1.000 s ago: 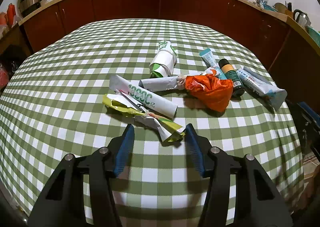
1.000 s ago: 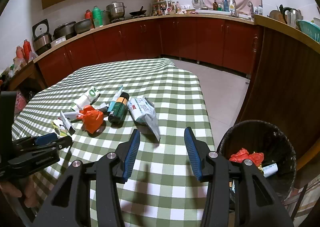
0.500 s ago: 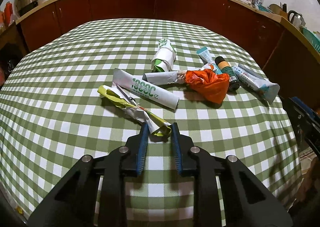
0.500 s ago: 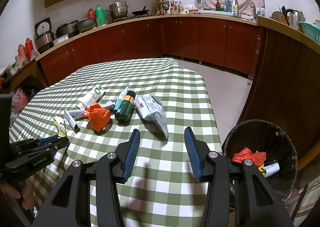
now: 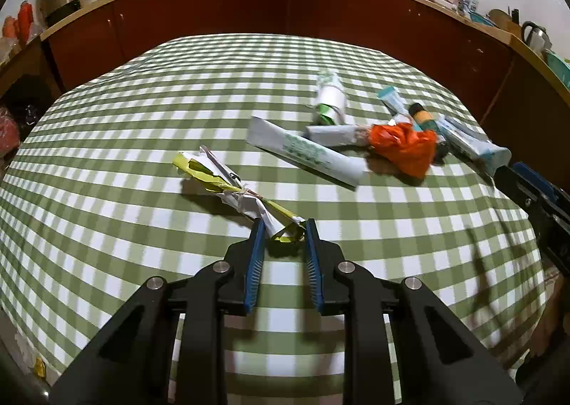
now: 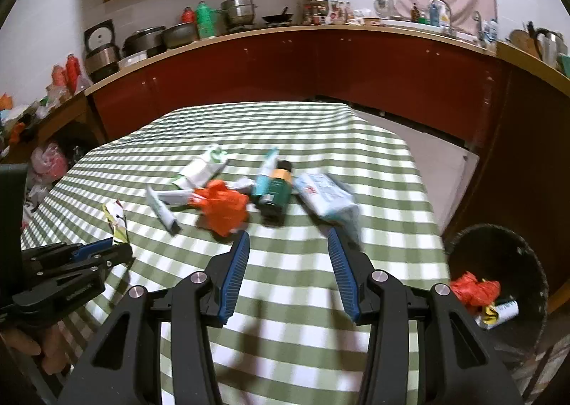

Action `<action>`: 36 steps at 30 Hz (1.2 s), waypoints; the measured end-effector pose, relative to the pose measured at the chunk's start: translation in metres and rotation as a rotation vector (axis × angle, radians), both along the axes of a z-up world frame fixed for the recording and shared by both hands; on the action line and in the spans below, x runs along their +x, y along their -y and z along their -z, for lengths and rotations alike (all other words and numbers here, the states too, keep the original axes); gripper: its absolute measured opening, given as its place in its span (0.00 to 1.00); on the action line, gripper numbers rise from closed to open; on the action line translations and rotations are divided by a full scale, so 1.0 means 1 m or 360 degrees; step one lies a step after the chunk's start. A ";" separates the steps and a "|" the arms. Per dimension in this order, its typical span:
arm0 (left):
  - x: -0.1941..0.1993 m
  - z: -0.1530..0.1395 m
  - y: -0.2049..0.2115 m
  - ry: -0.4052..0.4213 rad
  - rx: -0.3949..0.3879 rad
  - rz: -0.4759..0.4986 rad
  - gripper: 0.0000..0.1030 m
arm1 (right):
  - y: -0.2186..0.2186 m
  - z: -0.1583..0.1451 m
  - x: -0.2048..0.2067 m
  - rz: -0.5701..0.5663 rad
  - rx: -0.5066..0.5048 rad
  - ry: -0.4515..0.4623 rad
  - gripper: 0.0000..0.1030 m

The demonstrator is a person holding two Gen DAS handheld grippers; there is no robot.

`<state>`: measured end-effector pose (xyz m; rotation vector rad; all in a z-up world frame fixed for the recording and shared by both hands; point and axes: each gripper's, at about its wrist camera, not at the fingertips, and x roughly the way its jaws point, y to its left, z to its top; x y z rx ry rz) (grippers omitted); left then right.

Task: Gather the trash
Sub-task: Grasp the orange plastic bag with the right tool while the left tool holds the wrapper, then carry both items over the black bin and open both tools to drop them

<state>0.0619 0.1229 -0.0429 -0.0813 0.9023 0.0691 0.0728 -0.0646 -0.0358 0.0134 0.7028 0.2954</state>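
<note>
My left gripper [image 5: 283, 232] is shut on the near end of a crumpled yellow and white wrapper [image 5: 228, 184], which trails away to the left over the green checked tablecloth [image 5: 142, 141]. The wrapper also shows in the right wrist view [image 6: 115, 223], beside the left gripper [image 6: 117, 251]. My right gripper [image 6: 288, 239] is open and empty, just short of an orange plastic bag [image 6: 224, 209], a green bottle [image 6: 276, 191] and a white packet [image 6: 326, 194]. More tubes and a rolled carton [image 5: 329, 98] lie behind.
A black trash bin [image 6: 498, 283] with red and yellow rubbish in it stands on the floor off the table's right edge. Dark red kitchen cabinets [image 6: 320, 62] with pots on the counter run behind the table.
My left gripper closed on the wrapper's end and dragged it left, away from the long white tube. My right gripper moved forward towards the orange bag and bottle.
</note>
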 end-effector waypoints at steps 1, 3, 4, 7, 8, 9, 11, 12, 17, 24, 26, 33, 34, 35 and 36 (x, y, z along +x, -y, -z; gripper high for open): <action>0.000 -0.001 -0.003 0.0004 0.0002 -0.0008 0.22 | -0.004 -0.001 0.001 -0.0012 0.0000 0.0001 0.45; 0.000 -0.003 -0.010 0.0010 0.0007 -0.0024 0.22 | -0.014 -0.001 0.004 -0.0046 0.0001 0.0000 0.45; 0.000 -0.004 -0.013 0.0013 0.0010 -0.0032 0.22 | -0.018 -0.001 0.006 -0.0059 0.0004 -0.0002 0.45; -0.001 -0.006 -0.026 0.0023 0.0023 -0.0059 0.22 | -0.028 0.001 0.011 -0.0094 0.0011 -0.0019 0.45; 0.000 -0.006 -0.030 0.0025 0.0027 -0.0067 0.22 | -0.032 0.002 0.013 -0.0106 0.0013 -0.0028 0.45; 0.000 -0.006 -0.033 0.0027 0.0029 -0.0072 0.22 | -0.036 0.003 0.016 -0.0118 0.0015 -0.0039 0.45; 0.000 -0.006 -0.041 0.0028 0.0030 -0.0087 0.22 | -0.042 0.005 0.020 -0.0132 0.0015 -0.0057 0.45; 0.000 -0.006 -0.044 0.0029 0.0030 -0.0092 0.22 | -0.045 0.006 0.022 -0.0139 0.0013 -0.0065 0.45; 0.001 -0.007 -0.057 0.0035 0.0024 -0.0115 0.22 | -0.057 0.009 0.032 -0.0145 -0.0024 -0.0107 0.45; 0.000 -0.007 -0.073 0.0041 0.0018 -0.0142 0.22 | -0.070 0.015 0.045 -0.0136 -0.0083 -0.0167 0.45; 0.001 -0.006 -0.076 0.0042 0.0015 -0.0148 0.22 | -0.072 0.018 0.047 -0.0138 -0.0100 -0.0183 0.45; 0.002 -0.006 -0.085 0.0051 -0.0004 -0.0164 0.22 | -0.076 0.022 0.046 -0.0137 -0.0148 -0.0192 0.39; 0.002 -0.005 -0.084 0.0052 -0.0005 -0.0164 0.22 | -0.076 0.021 0.044 -0.0140 -0.0147 -0.0182 0.39; 0.002 -0.006 -0.083 0.0053 -0.0007 -0.0162 0.22 | -0.076 0.019 0.041 -0.0140 -0.0150 -0.0165 0.39; 0.002 -0.007 -0.081 0.0058 -0.0007 -0.0158 0.22 | -0.075 0.016 0.038 -0.0140 -0.0152 -0.0146 0.39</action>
